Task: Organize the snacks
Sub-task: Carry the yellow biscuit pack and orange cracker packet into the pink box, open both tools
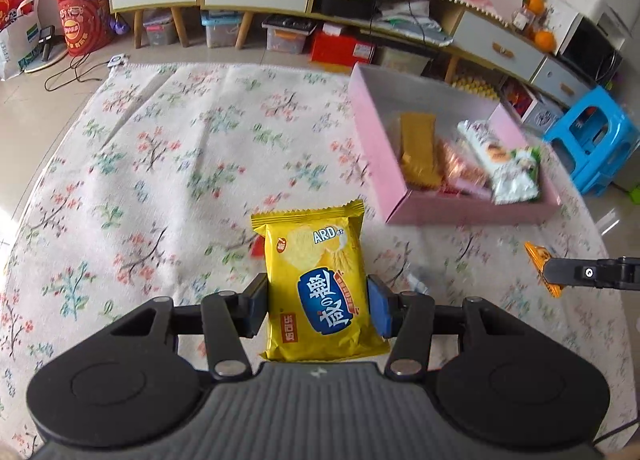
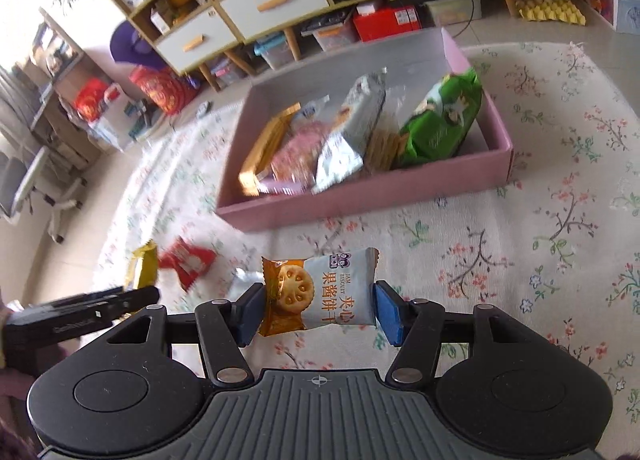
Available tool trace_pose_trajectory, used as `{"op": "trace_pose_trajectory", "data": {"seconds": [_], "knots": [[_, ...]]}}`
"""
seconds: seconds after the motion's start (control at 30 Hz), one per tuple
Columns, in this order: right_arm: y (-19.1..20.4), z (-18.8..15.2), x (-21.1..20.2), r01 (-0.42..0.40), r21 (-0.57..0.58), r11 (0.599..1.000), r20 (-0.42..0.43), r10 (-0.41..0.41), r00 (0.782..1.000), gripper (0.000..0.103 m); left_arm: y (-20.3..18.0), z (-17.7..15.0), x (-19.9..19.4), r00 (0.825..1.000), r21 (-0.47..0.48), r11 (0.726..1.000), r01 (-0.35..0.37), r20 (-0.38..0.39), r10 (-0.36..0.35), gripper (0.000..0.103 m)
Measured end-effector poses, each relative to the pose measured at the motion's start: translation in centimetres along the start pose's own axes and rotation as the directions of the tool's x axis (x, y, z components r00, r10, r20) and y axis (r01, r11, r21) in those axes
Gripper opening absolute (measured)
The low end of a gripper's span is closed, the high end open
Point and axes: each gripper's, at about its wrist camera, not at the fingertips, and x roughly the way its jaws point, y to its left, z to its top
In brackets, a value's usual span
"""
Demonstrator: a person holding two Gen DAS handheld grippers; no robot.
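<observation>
Left wrist view: the left gripper (image 1: 318, 306) has its two pads pressed on the sides of a yellow cracker packet (image 1: 320, 288), jaws partly closed around it, the packet held above the floral cloth (image 1: 160, 164); the pink box (image 1: 400, 164) sits toward the cloth's far right edge, with a gold packet (image 1: 418, 148) and a green-and-white packet (image 1: 516, 174) inside among others; the right gripper's finger shows at the right edge, an orange wrapper end (image 1: 540, 266) at its tip. Right wrist view: the right gripper (image 2: 318, 314) grips a jam biscuit packet (image 2: 320, 292) by its ends, jaws partly closed, above the cloth just before the box's near wall; a red wrapper (image 2: 188, 262) lies on the cloth to the left.
</observation>
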Motion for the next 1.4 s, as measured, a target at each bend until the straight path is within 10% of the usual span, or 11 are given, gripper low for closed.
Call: {"op": "trace_pose_trajectory", "data": {"seconds": [0.87,1.4], "knots": [[-5.5,7.2,-0.6,-0.13,0.282,0.951,0.289,0.046,0.956,0.059,-6.9,6.9,5.7,0.985,-0.211,0.97,0.121,0.149,-0.09,0.047],[-8.7,7.9,2.5,-0.108,0.342,0.934,0.312,-0.004,0.95,0.061,-9.2,7.4,7.7,0.974,-0.101,0.992,0.076,0.221,-0.052,0.049]]}}
